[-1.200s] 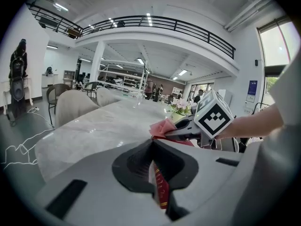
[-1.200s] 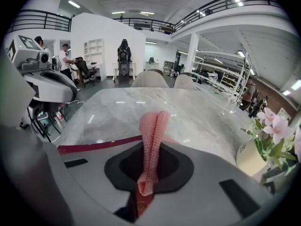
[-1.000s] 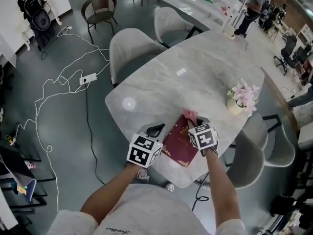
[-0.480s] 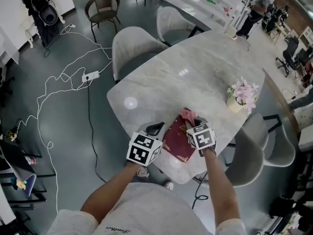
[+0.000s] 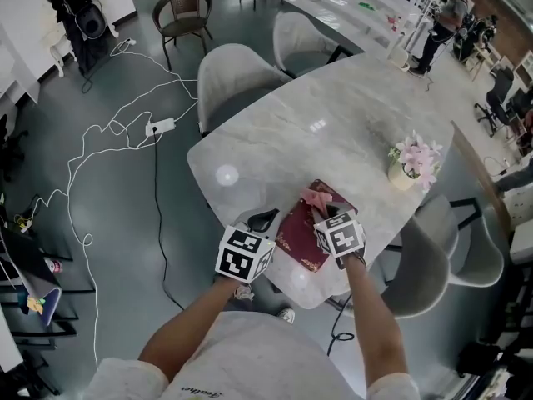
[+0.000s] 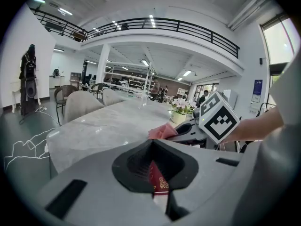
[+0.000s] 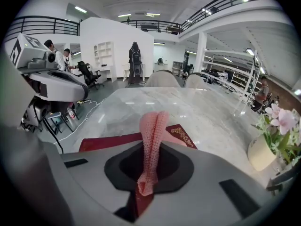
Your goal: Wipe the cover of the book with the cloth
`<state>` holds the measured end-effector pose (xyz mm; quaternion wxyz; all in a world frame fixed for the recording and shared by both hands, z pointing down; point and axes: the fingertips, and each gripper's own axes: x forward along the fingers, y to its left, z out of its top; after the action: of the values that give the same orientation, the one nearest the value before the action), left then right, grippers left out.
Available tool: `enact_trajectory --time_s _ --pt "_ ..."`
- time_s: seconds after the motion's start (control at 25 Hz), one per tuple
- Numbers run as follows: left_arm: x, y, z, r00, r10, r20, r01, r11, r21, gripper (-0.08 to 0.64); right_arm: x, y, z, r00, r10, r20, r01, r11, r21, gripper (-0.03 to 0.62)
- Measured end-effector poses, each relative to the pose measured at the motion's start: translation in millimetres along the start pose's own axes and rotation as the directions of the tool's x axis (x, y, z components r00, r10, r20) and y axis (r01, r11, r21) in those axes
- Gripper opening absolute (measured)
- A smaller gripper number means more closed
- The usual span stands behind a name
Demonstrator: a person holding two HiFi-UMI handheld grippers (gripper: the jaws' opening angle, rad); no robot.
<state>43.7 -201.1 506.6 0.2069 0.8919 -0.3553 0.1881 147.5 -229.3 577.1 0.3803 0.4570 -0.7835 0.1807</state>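
A dark red book (image 5: 301, 233) with gold trim lies near the front edge of the marble table (image 5: 333, 115). My left gripper (image 5: 268, 221) is shut on the book's near left edge; the red cover (image 6: 156, 181) shows pinched between its jaws. My right gripper (image 5: 323, 209) is over the book's far part, shut on a pink cloth (image 5: 316, 197). In the right gripper view the cloth (image 7: 153, 135) stands up from the jaws in a folded strip, its front end down on the cover (image 7: 108, 141). The left gripper (image 7: 54, 86) shows at that view's left.
A cream pot of pink flowers (image 5: 410, 167) stands on the table to the right of the book. Grey chairs (image 5: 237, 77) ring the table, one (image 5: 429, 265) close at my right. White cables and a power strip (image 5: 158, 127) lie on the floor at the left.
My right gripper has drawn the cloth slightly back toward me across the cover, baring more of the book's far corner. The left gripper has kept its hold on the book.
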Motion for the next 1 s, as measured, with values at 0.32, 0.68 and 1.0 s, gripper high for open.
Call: enact_trajectory --time_s 0.32,0.68,1.0 --pt "-8 -1 -5 1.0 0.028 0.009 -0.028 1.0 -0.014 0.008 -5 16 -7 0.999 0.033 -0.004 -0.033 0.999 -0.025 0.018" --pt "-19 -9 -6 0.999 0.05 0.022 -0.049 0.998 -0.024 0.008 -13 32 -10 0.998 0.067 -0.003 -0.067 0.997 -0.047 0.018" --pt "-28 -15 -11 0.997 0.075 0.035 -0.074 0.996 -0.04 0.008 -18 52 -14 0.994 0.107 -0.002 -0.106 0.991 -0.075 0.018"
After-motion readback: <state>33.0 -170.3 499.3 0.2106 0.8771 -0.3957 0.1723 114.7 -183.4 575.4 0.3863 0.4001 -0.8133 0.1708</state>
